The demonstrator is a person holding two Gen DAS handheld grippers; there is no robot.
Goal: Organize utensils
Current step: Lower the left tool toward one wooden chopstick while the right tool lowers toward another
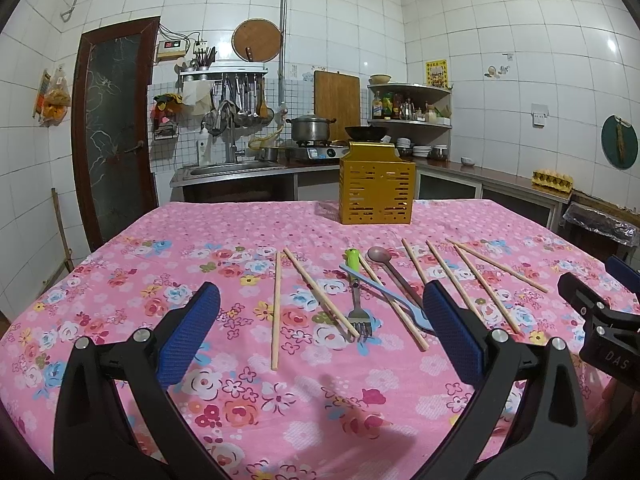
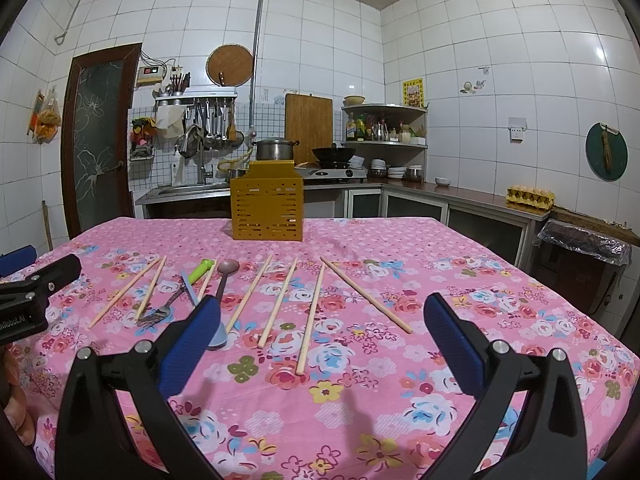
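Observation:
Several wooden chopsticks (image 1: 275,308) (image 2: 310,316) lie spread across the pink floral tablecloth (image 1: 280,400) (image 2: 480,264). Among them lie a green-handled fork (image 1: 355,292) (image 2: 176,298), a blue plastic spoon (image 1: 384,296) (image 2: 218,334) and a brown spoon (image 1: 390,268) (image 2: 225,276). A yellow slotted utensil holder (image 1: 376,190) (image 2: 267,208) stands at the table's far side. My left gripper (image 1: 320,332) hovers open above the near edge, nothing between its blue pads (image 1: 188,336). My right gripper (image 2: 320,336) is open too, over the right-hand chopsticks.
Behind the table run a kitchen counter with a sink (image 1: 232,168), a stove with a pot (image 1: 310,128) and a wok (image 2: 334,153). An egg tray (image 2: 530,196) sits on the right counter. A dark door (image 1: 114,128) stands at the left.

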